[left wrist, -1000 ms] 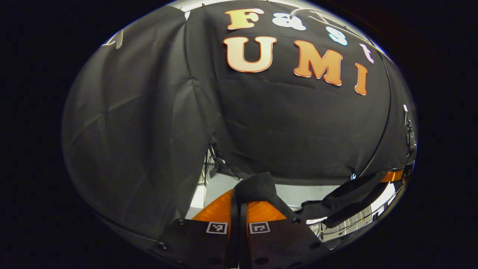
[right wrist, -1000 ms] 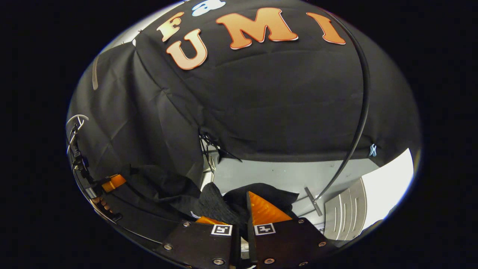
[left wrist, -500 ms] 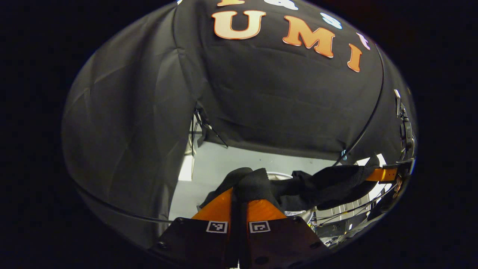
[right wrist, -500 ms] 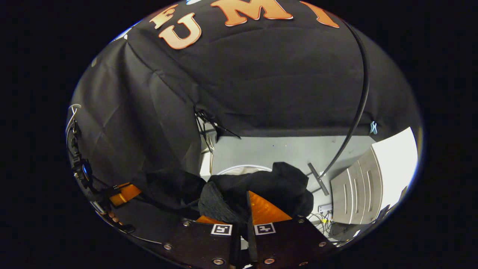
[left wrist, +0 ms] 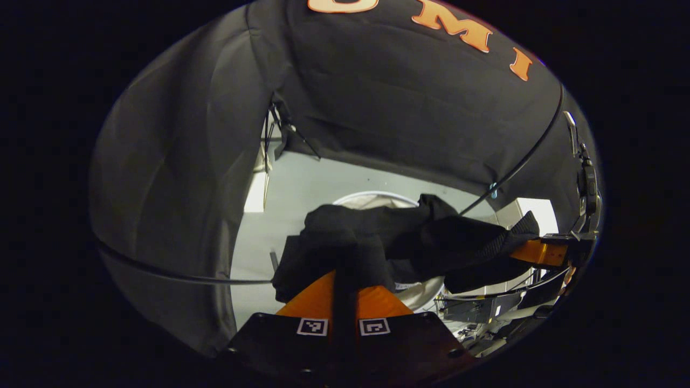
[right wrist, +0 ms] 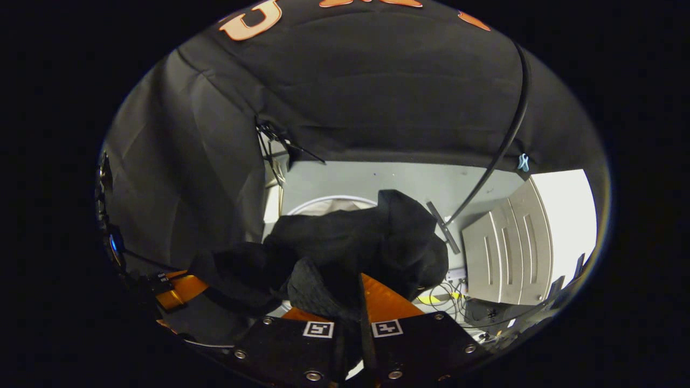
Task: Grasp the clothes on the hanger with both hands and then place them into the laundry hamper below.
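A black garment [left wrist: 377,237] hangs bunched between both grippers, off the hanger. My left gripper [left wrist: 345,283] is shut on one end of it; the cloth drapes over its fingers. In the left gripper view the right gripper [left wrist: 531,250] shows at the right edge, pinching the other end. My right gripper [right wrist: 353,293] is shut on the garment [right wrist: 372,242], which covers its left finger. The left gripper [right wrist: 180,285] shows at the lower left of the right gripper view. Below and behind the cloth lies the white round rim of the laundry hamper [left wrist: 372,195] [right wrist: 323,202].
Grey floor [left wrist: 302,188] spreads under the black booth wall. A grey ribbed panel [right wrist: 506,253] stands at the right, with loose cables [right wrist: 447,293] beside it. A black cable [right wrist: 506,134] runs down the wall to a metal bracket [right wrist: 443,226].
Both grippers have tilted downward with the garment held between them. The floor and the hamper rim have come into view and now sit behind the hanging cloth.
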The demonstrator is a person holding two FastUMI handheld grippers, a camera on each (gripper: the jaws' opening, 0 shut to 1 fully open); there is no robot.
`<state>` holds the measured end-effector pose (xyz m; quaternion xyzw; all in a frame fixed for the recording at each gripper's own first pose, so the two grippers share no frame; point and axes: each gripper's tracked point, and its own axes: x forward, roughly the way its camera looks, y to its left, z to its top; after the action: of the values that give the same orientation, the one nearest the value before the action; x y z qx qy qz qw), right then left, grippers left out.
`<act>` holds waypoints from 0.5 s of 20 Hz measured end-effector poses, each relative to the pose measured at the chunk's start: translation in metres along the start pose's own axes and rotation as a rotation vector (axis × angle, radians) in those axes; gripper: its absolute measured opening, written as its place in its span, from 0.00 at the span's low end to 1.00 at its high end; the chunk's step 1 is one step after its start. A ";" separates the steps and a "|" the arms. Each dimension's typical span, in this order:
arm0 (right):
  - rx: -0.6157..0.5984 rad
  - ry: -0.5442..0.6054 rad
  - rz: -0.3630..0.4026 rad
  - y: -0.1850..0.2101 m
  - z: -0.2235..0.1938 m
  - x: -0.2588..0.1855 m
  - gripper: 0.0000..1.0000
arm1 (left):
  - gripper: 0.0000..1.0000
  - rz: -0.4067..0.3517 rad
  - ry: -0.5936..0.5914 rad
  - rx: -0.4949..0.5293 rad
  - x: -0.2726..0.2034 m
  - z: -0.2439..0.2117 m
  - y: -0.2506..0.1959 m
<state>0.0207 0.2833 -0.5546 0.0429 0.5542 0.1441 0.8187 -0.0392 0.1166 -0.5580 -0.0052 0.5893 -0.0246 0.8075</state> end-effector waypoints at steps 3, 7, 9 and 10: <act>-0.009 0.026 -0.017 0.001 -0.010 0.006 0.13 | 0.08 0.014 0.026 0.024 0.004 -0.005 0.004; 0.000 0.047 -0.039 -0.002 -0.014 0.008 0.04 | 0.19 -0.014 0.069 -0.003 0.012 -0.014 -0.006; 0.011 0.055 -0.043 -0.002 -0.015 0.010 0.10 | 0.27 -0.007 0.074 -0.014 0.013 -0.011 -0.006; 0.015 0.052 -0.043 -0.001 -0.013 0.009 0.26 | 0.30 0.000 0.069 -0.013 0.014 -0.007 -0.006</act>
<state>0.0116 0.2841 -0.5680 0.0333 0.5771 0.1236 0.8066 -0.0422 0.1100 -0.5733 -0.0098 0.6169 -0.0210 0.7867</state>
